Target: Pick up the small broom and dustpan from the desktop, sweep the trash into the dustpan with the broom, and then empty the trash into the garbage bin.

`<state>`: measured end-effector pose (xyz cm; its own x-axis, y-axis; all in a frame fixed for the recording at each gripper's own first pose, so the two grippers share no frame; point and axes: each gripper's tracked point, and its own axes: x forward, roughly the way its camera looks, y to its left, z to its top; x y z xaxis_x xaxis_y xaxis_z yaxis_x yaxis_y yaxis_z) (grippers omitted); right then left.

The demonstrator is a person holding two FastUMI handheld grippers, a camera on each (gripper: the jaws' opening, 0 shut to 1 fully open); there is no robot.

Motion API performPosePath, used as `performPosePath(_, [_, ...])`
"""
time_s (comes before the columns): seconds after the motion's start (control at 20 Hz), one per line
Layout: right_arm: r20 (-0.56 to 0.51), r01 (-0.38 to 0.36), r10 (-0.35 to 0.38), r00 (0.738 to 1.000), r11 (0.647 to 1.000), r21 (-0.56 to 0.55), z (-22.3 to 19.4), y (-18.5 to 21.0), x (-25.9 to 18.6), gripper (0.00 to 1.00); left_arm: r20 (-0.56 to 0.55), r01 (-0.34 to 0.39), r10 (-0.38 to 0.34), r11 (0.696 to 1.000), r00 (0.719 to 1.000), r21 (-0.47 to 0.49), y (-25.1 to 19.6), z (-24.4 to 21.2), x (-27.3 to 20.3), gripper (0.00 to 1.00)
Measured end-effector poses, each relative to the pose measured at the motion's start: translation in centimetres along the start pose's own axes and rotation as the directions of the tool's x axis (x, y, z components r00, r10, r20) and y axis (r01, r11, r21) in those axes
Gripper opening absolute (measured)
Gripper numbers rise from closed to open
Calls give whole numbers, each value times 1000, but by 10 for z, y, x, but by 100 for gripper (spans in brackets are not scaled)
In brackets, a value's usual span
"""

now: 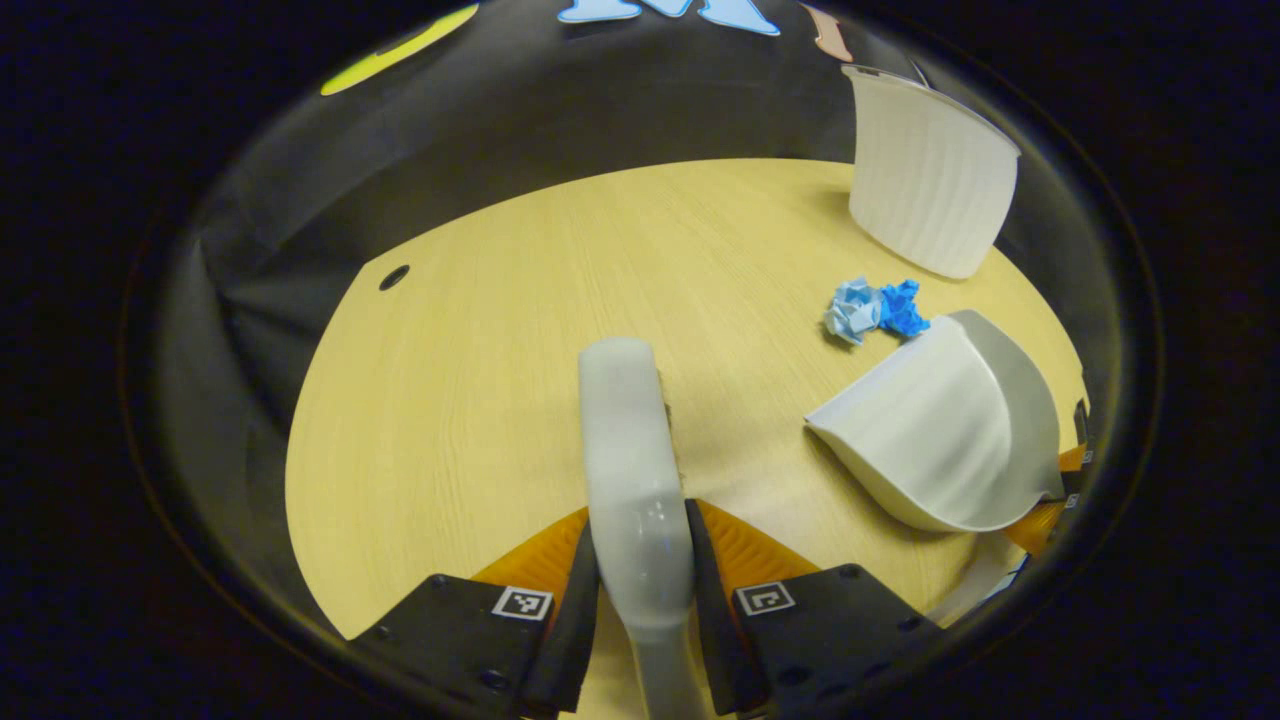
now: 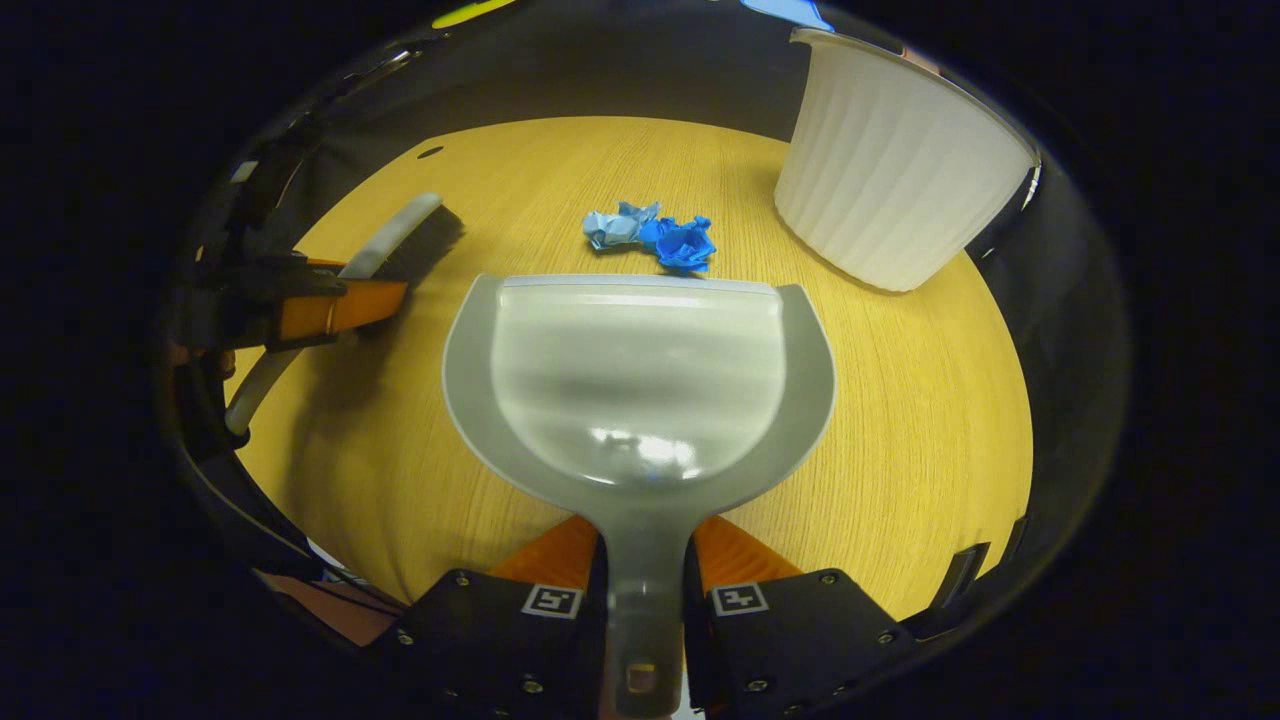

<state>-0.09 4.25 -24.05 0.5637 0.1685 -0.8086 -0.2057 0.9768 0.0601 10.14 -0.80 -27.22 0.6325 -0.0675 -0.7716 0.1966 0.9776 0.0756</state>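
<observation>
My left gripper [image 1: 640, 560] is shut on the pale grey broom [image 1: 630, 470], whose back points forward over the wooden desktop [image 1: 480, 350]. In the right gripper view the broom [image 2: 395, 240] shows its dark bristles at the left, held by that orange-fingered gripper [image 2: 340, 308]. My right gripper [image 2: 645, 575] is shut on the handle of the grey dustpan [image 2: 640, 380], its front lip lying just short of the trash. The trash is two crumpled blue paper balls [image 2: 655, 235], also visible beyond the dustpan [image 1: 940, 430] in the left gripper view as blue balls [image 1: 875, 308].
A white ribbed garbage bin [image 2: 895, 170] stands at the far right of the desktop, close behind the paper; it appears as a white bin [image 1: 930, 185] in the left gripper view. A small dark hole [image 1: 394, 277] marks the desktop's far left. The black cloth wall rings the table.
</observation>
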Motion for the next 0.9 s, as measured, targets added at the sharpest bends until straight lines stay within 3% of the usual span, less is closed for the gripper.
performPosePath(0.15, [17,-10,10,1000,999,-44,-3,-10,-1,33,2,20,-20,1000,1000,0,-6,15,8,50])
performPosePath(0.5, [16,-56,59,998,988,-141,-7,-37,-3,33,-9,94,-94,990,996,101,-40,51,34,55])
performPosePath(0.8, [-3,-94,96,995,971,-218,-6,-54,-4,33,-45,169,-163,960,986,224,-68,79,53,52])
performPosePath(0.9, [-6,-102,104,995,970,-221,-3,-58,-2,33,-57,205,-197,943,979,261,-81,87,59,55])
